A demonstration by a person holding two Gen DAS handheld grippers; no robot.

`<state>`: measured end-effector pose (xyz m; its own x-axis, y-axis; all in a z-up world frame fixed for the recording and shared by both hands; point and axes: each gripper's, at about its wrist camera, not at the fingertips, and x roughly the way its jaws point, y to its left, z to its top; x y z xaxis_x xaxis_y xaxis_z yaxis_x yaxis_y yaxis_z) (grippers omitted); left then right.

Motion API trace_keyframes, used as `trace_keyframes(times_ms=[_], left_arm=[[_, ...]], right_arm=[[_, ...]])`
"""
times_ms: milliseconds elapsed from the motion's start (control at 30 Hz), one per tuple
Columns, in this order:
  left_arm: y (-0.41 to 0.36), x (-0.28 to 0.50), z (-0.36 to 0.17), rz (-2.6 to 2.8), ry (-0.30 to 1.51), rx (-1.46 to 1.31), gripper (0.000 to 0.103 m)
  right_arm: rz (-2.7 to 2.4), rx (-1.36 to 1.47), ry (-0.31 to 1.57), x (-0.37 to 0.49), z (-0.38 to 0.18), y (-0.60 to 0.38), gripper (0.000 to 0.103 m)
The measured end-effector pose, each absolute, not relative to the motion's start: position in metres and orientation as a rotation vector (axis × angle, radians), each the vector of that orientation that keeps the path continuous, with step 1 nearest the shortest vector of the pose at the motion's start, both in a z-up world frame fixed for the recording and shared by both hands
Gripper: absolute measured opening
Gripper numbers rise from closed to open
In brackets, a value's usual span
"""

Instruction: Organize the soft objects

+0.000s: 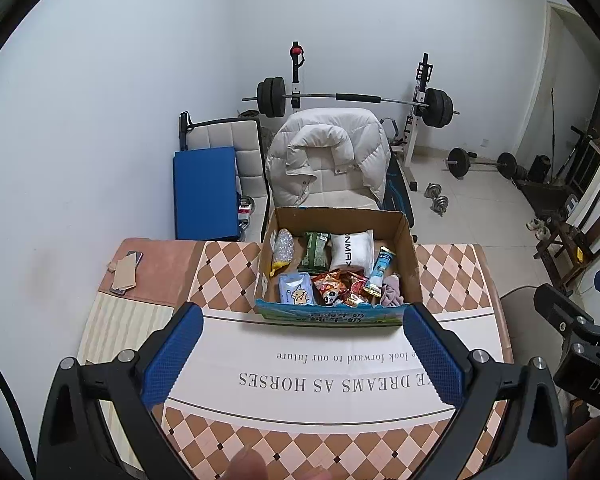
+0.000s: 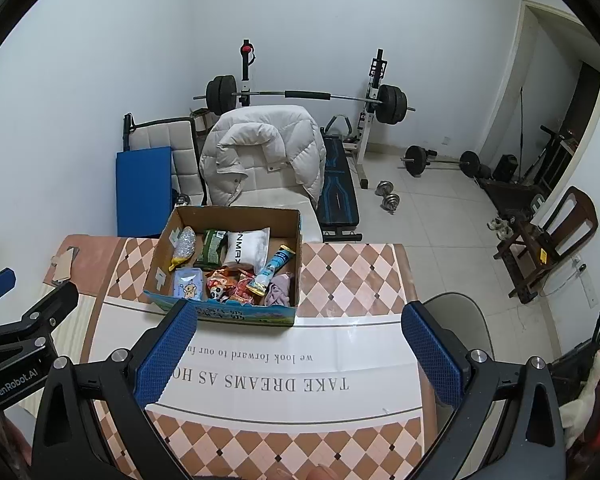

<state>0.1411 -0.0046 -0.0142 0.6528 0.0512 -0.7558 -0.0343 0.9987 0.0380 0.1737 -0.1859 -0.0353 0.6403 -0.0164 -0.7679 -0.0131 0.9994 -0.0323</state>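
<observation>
An open cardboard box (image 1: 410,256) stands on the table's far side and also shows in the right wrist view (image 2: 296,276). It holds several soft items: a white pillow pack (image 1: 350,254), a green packet (image 1: 315,251), a blue tissue pack (image 1: 296,289), red snack bags (image 1: 336,288), a blue tube (image 1: 380,270) and a pink cloth (image 1: 392,292). My left gripper (image 1: 302,354) is open and empty, held above the table in front of the box. My right gripper (image 2: 298,354) is open and empty, in front of the box and to its right.
The table (image 1: 452,280) has a checkered cloth with a white printed panel. A phone and cardboard scraps (image 1: 124,274) lie at its far left corner. Behind it stand a chair with a white puffer jacket (image 1: 328,156), a blue mat (image 1: 206,192) and a barbell rack (image 1: 356,98).
</observation>
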Motion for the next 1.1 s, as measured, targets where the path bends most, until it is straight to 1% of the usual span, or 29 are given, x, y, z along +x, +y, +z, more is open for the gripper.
trace_keyframes(times_ms=[1100], left_arm=[[-0.0069,0.1351,-0.0095,0.047,0.851,0.019,0.103]], right_arm=[[-0.016,-0.032,0.866,0.1739,-0.0292,-0.1888,0.103]])
